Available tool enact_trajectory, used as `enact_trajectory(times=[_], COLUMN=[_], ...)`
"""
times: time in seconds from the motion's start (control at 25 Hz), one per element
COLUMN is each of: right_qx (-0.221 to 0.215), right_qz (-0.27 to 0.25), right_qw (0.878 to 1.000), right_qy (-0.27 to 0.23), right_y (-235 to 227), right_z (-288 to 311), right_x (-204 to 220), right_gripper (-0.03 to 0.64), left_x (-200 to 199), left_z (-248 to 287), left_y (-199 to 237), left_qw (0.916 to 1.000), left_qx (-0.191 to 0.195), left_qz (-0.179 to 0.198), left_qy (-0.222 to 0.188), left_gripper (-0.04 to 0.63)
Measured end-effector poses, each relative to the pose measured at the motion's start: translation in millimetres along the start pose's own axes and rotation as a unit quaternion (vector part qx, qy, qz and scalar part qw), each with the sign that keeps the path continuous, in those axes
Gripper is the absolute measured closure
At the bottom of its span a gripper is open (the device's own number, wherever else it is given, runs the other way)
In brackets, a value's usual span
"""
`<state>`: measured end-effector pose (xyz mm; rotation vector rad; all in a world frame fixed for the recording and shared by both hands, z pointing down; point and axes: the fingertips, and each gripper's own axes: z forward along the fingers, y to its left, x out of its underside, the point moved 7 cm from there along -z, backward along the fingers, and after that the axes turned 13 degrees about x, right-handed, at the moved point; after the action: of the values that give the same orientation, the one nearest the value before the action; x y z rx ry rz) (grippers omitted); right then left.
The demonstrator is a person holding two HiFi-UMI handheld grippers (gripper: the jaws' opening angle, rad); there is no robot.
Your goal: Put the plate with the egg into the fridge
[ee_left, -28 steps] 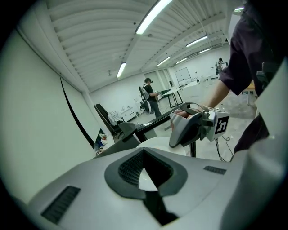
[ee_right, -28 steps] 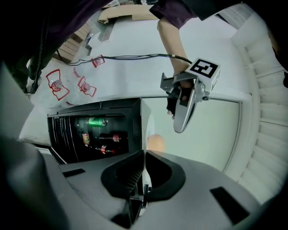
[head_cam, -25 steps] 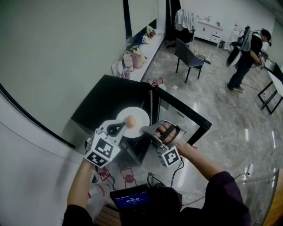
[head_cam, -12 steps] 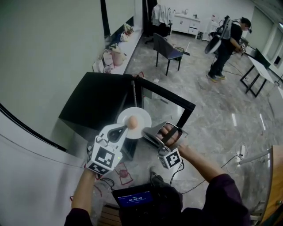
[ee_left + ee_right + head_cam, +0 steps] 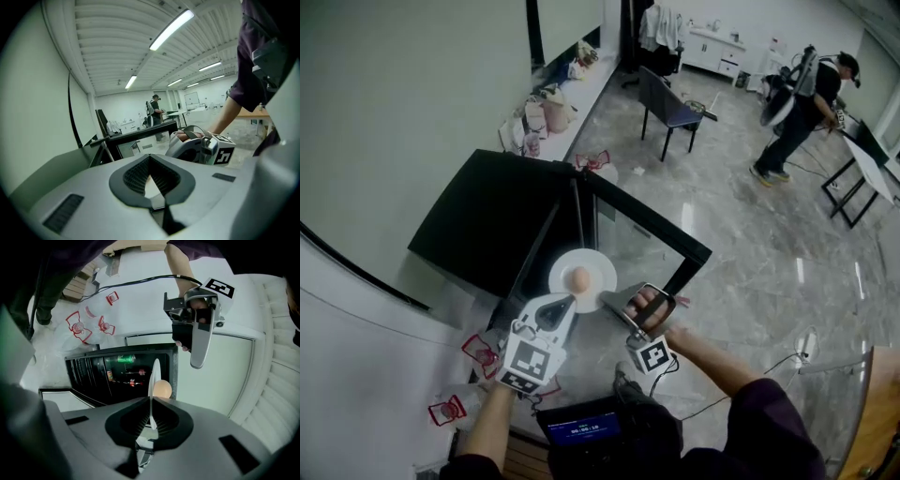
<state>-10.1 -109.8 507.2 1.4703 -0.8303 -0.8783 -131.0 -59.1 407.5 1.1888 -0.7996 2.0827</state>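
Observation:
A white plate with a brown egg on it hangs level in front of the black fridge, whose glass door stands open. My right gripper is shut on the plate's near rim. In the right gripper view the plate shows edge-on between the jaws, with the egg beside it and the fridge shelves beyond. My left gripper hovers just left of the plate, shut with nothing in it, apart from the rim. The left gripper also shows in the right gripper view.
Red wire objects lie on the floor left of the fridge. A green can and small bottles sit inside the fridge. A chair and a person stand far off. A wall runs along the left.
Both grippers and the plate have sunk lower in front of the open fridge. The right gripper's hold on the plate is unchanged.

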Motion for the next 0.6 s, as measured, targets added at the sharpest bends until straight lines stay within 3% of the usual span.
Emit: enact_trajectory(times=[0.24, 0.44, 0.6], right_qx=[-0.019, -0.036, -0.041], right_qz=[0.034, 0.062, 0.055], right_qw=[0.999, 0.997, 0.996], right_qy=[-0.030, -0.043, -0.065], right_y=[66, 134, 185], right_z=[29, 60, 99], right_x=[24, 24, 14], right_gripper=[0.594, 0.594, 0.594], left_x=[56, 117, 167], left_z=[54, 86, 107], left_y=[2, 0, 2], left_qw=[0.9927, 0.9770, 0.9633], left_qx=[-0.096, -0.181, -0.230], left_qz=[-0.073, -0.112, -0.138], left_qy=[-0.002, 0.002, 0.006], left_gripper=[0.586, 0.586, 0.586])
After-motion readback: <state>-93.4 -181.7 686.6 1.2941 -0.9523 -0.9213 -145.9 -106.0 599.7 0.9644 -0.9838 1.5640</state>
